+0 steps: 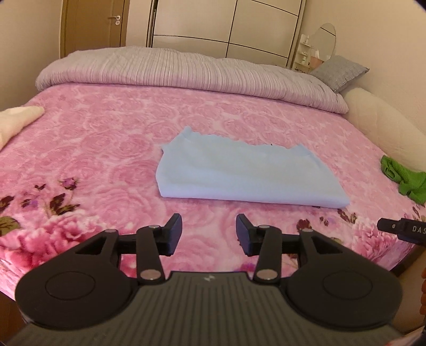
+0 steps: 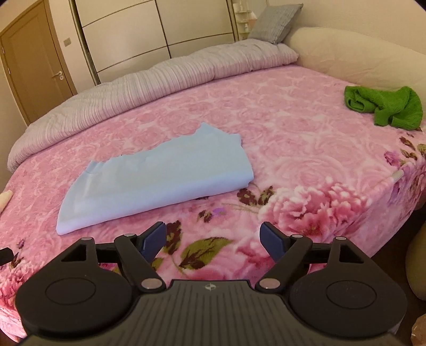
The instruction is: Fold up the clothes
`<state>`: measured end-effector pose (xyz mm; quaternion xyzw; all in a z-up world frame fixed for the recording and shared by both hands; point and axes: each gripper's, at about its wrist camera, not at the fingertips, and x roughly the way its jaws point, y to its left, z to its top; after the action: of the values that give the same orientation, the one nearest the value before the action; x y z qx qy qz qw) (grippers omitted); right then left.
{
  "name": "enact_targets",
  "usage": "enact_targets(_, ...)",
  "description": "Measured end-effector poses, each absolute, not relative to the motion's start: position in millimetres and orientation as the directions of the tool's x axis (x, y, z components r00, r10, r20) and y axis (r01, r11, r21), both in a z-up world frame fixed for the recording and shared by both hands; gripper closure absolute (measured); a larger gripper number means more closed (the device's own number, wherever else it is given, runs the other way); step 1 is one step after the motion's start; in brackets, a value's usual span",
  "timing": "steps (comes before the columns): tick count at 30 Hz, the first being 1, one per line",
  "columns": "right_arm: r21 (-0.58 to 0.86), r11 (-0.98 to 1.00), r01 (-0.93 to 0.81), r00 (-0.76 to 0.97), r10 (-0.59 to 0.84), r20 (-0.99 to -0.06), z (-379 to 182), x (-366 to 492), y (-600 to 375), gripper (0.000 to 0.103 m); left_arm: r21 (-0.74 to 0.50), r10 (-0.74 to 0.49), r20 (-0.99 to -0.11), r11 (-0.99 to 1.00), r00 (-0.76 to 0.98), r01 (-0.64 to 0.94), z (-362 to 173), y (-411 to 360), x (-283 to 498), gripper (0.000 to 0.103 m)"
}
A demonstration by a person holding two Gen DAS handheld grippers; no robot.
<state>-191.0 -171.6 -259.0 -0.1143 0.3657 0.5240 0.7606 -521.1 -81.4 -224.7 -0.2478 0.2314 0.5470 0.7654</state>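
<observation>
Both the left gripper and right gripper are hovering empty with fingers spread, the pale blue folded cloth garment lying flat just ahead, seemingly squared, so any regrasp should pinch corners evenly.

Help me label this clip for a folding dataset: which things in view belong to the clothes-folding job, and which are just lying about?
Part of the job:
- light blue garment, folded, flat on the bed
- green garment, crumpled near the headboard
- cream cloth, at the bed's edge
- left tool and right tool, both open, empty

Just lying about:
- grey duvet
- grey pillow
- pink floral blanket
</observation>
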Motion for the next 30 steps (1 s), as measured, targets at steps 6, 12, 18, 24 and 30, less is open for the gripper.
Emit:
enact_targets(6,0.223,0.442,-0.869,0.188,0.711,-0.678,-263,-185,-182,0.023,-0.079,0.735,-0.621,0.288,0.273,-0.954,-222,-96,-515,0.062)
enact_targets(12,0.221,0.433,-0.874,0.174,0.702,-0.69,-269,-188,-186,0.022,-0.05,0.746,-0.613,0.292,0.26,-0.955,-219,-112,-511,0.061)
enact_targets(18,0.196,0.404,-0.894,0.167,0.705,-0.689,-269,-197,-181,0.022,-0.032,0.75,-0.612,0.292,0.25,-0.956,-219,-121,-511,0.059)
enact_targets(24,0.159,0.381,-0.911,0.177,0.708,-0.684,-268,-204,-170,0.021,-0.026,0.743,-0.629,0.273,0.227,-0.962,-224,-111,-515,0.058)
enact_targets(30,0.14,0.377,-0.915,0.176,0.689,-0.703,-276,-208,-150,0.021,-0.028,0.719,-0.661,0.266,0.217,-0.964,-237,-86,-517,0.058)
